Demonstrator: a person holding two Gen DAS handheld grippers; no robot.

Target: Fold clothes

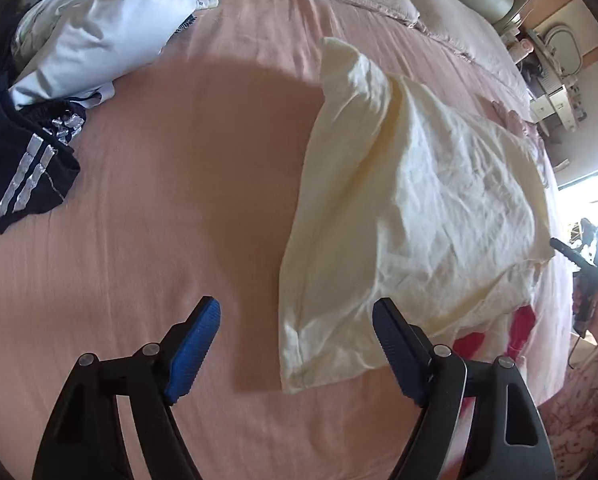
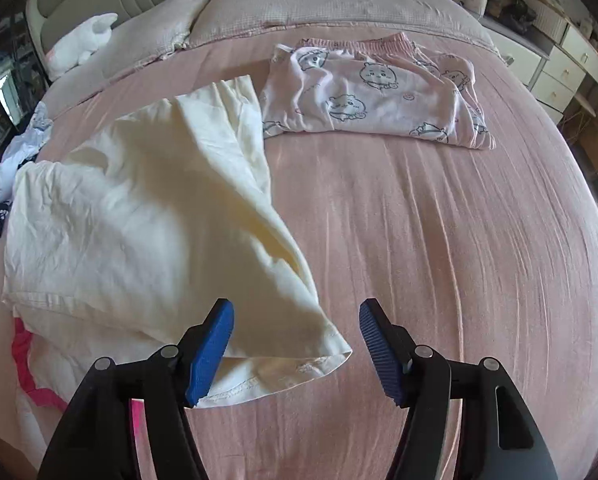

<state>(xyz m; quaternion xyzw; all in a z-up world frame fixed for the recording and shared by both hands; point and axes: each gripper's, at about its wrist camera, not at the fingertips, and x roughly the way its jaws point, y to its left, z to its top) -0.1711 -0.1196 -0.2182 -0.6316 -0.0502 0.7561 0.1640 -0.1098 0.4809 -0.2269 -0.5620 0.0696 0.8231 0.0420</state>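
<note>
A cream garment (image 2: 139,208) lies spread and creased on the pink bed (image 2: 439,240), its hem corner nearest the right gripper (image 2: 297,346). Both that gripper and the left gripper (image 1: 297,346) have their fingers apart, holding nothing. Folded printed pyjamas (image 2: 371,96) lie further up the bed, dark clothes (image 1: 23,168) to the left.
</note>
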